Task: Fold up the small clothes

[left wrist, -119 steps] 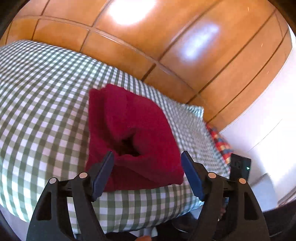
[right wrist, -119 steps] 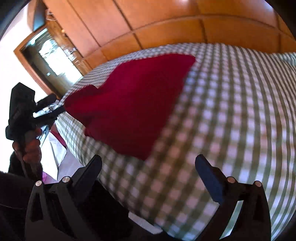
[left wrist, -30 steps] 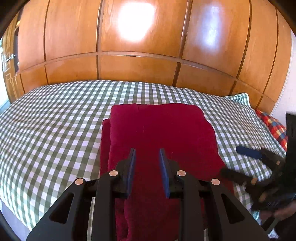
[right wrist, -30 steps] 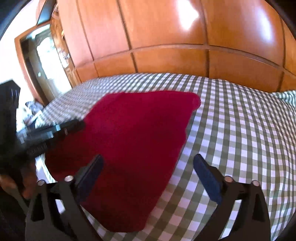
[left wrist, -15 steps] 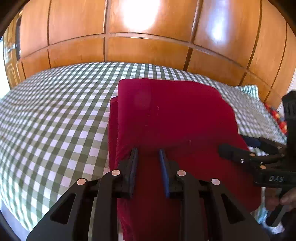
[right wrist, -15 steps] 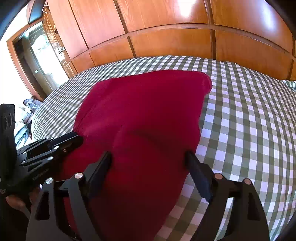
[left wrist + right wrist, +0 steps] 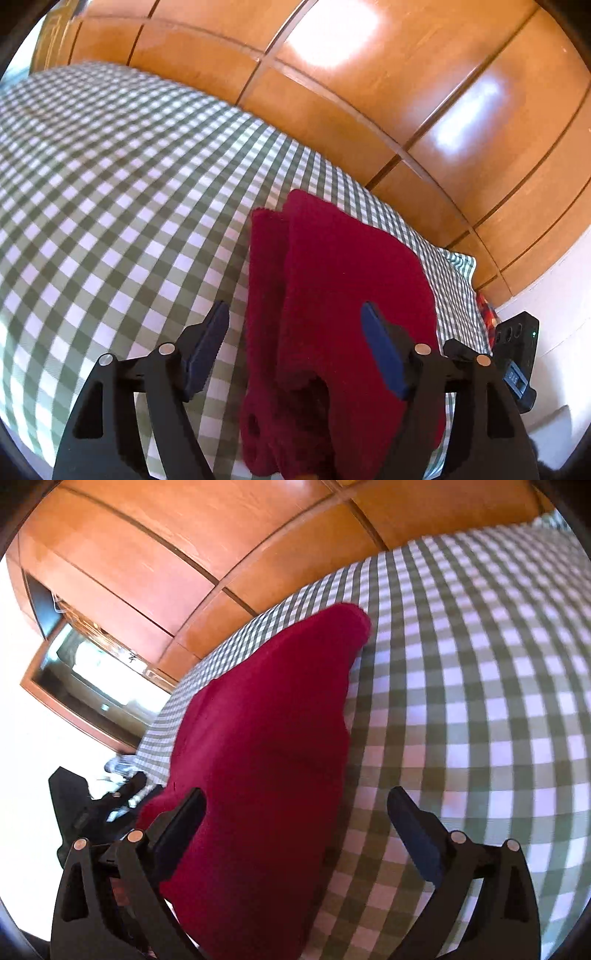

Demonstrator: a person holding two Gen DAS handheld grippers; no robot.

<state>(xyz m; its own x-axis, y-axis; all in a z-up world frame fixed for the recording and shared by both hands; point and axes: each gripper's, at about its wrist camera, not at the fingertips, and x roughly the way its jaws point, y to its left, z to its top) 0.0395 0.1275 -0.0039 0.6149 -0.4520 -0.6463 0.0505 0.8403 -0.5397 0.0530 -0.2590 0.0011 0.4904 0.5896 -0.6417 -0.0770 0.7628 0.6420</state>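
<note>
A dark red folded garment [image 7: 351,273] lies on the green-and-white checked bed cover [image 7: 110,184], with a narrower layer showing along its left side. My left gripper [image 7: 293,317] hovers over its near end. Its jaws are opening, the cloth lies between them, and the blue pads do not press on it. In the right wrist view the same garment [image 7: 273,720] stretches away toward the wooden wall. My right gripper [image 7: 297,801] straddles its near right edge with the jaws opening wide. The left finger is over red cloth and the right finger over the cover [image 7: 480,664].
Glossy wooden panels [image 7: 369,92] rise behind the bed. A checked pillow [image 7: 458,266] and a red plaid cloth [image 7: 485,314] lie at the far right. The other gripper's black housing [image 7: 517,354] shows at the right edge. A framed opening [image 7: 92,679] is on the left.
The left jaws, narrow around a fold of the red garment, have spread wide and let it go. The right jaws widened a little. Both views have rolled and the garment lies flat.
</note>
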